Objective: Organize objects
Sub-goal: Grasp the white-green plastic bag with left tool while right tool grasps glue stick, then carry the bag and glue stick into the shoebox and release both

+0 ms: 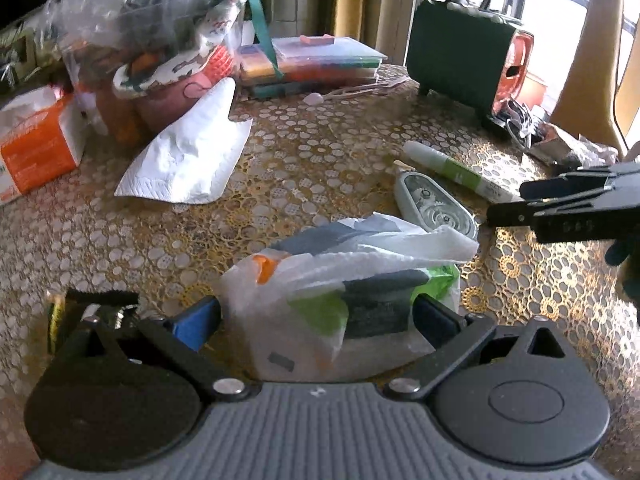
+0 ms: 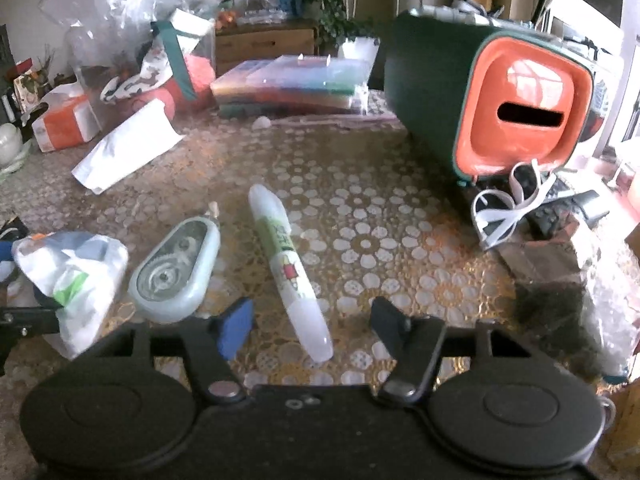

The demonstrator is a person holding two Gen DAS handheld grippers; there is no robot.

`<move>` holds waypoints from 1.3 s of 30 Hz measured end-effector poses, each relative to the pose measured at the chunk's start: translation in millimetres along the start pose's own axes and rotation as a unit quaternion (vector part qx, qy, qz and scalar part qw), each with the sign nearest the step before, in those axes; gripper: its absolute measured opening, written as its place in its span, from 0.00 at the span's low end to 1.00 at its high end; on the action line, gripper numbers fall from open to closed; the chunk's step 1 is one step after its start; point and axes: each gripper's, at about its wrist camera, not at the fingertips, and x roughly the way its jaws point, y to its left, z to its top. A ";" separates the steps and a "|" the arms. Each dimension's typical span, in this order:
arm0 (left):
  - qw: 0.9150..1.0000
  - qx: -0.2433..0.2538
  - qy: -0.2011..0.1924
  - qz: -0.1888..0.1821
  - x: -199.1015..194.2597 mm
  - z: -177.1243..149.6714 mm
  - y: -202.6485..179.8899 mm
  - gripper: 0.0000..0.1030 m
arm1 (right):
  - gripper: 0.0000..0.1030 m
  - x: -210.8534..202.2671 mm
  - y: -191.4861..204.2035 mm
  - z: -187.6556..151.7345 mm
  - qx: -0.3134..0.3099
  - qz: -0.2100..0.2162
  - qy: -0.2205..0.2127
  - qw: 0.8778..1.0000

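Note:
My left gripper (image 1: 316, 320) is shut on a crinkly white plastic packet (image 1: 344, 264) with green and orange print, one pad against each side. The same packet (image 2: 68, 276) shows at the left edge of the right wrist view. My right gripper (image 2: 312, 330) stands open low over the table, and the near end of a white and green glue pen (image 2: 288, 264) lies between its fingers with a gap on both sides. From the left wrist view that gripper (image 1: 508, 204) comes in from the right beside the pen (image 1: 460, 170). A pale green correction tape roller (image 2: 176, 272) lies left of the pen.
A dark green box with an orange slotted front (image 2: 520, 120) stands at the back right, with white straps (image 2: 504, 216) and wrappers beside it. A stack of coloured plastic cases (image 2: 288, 84), a white napkin (image 1: 188, 160), an orange tissue box (image 1: 36, 152) and clear bags crowd the far side of the patterned tablecloth (image 2: 380, 240).

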 end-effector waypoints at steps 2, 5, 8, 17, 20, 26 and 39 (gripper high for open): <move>1.000 -0.014 0.001 -0.006 -0.7 -0.2 0.8 0.91 | 0.48 -0.7 2.4 -0.1 -0.003 0.001 -0.004 1.000; 1.000 -0.024 -0.004 -0.003 -7.7 -0.8 0.1 0.64 | 0.21 -2.9 6.9 1.2 -0.008 -0.007 -0.007 1.000; 0.999 -0.050 -0.006 -0.004 -16.6 0.4 3.1 0.43 | 0.15 -6.8 8.6 0.1 -0.001 -0.006 -0.007 1.000; 0.995 -0.085 -0.034 -0.028 -59.4 -14.1 -8.1 0.32 | 0.15 -52.7 18.7 -13.7 0.036 0.003 -0.028 0.999; 0.995 -0.088 -0.038 -0.020 -79.6 -27.7 -12.4 0.32 | 0.15 -71.5 26.2 -22.9 0.047 0.011 -0.029 0.998; 0.991 -0.128 -0.044 -0.017 -125.2 -62.7 -0.9 0.32 | 0.15 -107.6 44.6 -44.7 0.070 0.019 -0.028 0.997; 0.984 -0.158 -0.082 0.005 -217.1 -108.8 26.3 0.32 | 0.15 -187.3 100.8 -63.0 0.041 0.023 -0.059 0.997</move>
